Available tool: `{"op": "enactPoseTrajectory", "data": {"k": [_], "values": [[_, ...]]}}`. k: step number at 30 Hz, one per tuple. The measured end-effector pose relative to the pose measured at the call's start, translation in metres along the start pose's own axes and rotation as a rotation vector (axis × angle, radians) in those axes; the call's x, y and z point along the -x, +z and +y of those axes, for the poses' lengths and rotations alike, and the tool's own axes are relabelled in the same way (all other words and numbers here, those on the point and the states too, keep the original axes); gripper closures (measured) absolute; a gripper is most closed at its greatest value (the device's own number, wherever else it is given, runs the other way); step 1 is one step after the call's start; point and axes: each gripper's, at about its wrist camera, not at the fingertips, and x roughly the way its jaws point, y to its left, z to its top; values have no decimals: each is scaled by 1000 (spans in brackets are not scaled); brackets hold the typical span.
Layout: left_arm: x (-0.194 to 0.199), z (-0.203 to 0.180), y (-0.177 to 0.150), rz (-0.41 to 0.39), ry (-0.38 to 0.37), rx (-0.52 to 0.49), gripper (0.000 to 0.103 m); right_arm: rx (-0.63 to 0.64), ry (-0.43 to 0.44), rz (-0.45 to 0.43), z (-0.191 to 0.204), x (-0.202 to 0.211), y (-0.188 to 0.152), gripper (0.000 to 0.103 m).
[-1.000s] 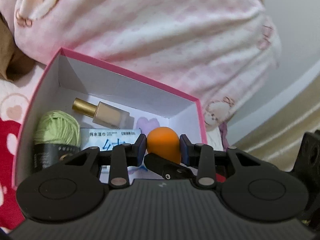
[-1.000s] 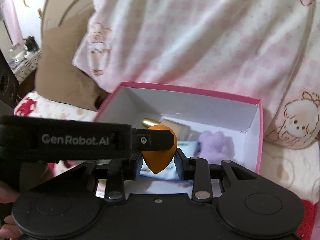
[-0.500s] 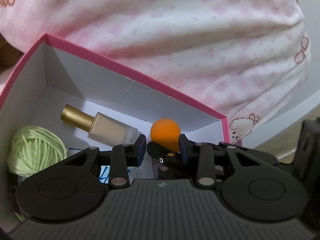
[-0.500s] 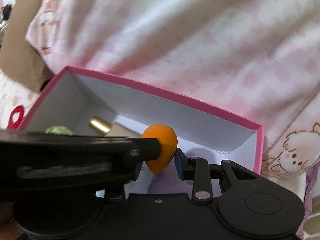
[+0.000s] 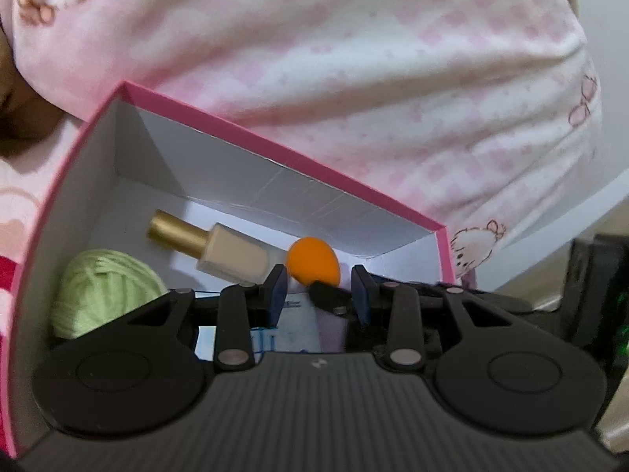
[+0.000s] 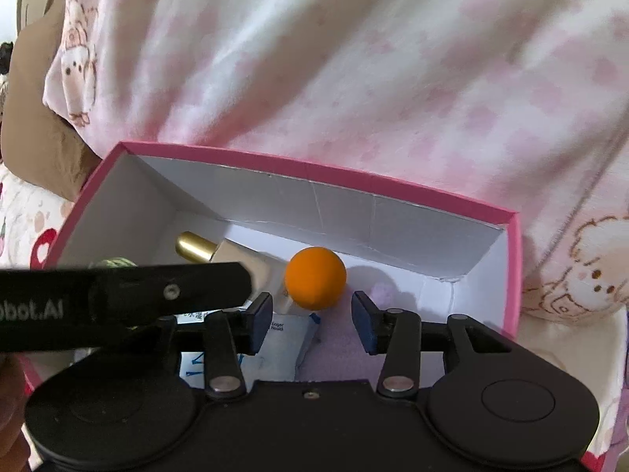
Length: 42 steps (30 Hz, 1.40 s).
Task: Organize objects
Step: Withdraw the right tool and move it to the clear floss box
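right tool (image 6: 312, 316): jaws apart, empty | left tool (image 5: 318, 289): jaws apart, empty | sponge (image 6: 315, 278): orange, in box (image 6: 314, 167), near far wall, just beyond right tool tips | bottle (image 5: 220, 247): lying left of sponge | yarn (image 5: 104, 289): box's left side

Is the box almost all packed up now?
Nearly. The pink box already holds a gold-capped bottle, green yarn and a blue-and-white packet. The orange sponge sits inside too, with the right gripper open around it. No more loose items show, so what is left is unclear.
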Motion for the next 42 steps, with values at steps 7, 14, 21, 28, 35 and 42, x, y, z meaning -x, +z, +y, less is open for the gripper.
{"op": "enactPoseTrajectory", "data": {"k": [7,14,21,28,35,42], "values": [[47,-15,-15,8,28,-113,70,64,50,-73,13,63,-32,53],[111,-36,-31,54,26,-197,67,130,33,-114,29,144,-67,53],[166,-50,-52,105,145,-255,64,145,57,-101,39,201,-100,49],[201,-39,-78,122,138,-289,62,146,81,-124,62,231,-127,41],[205,-8,-102,114,178,-308,62,141,152,-151,83,220,-149,36],[194,28,-117,134,179,-269,62,233,196,-176,114,198,-166,29]]}}
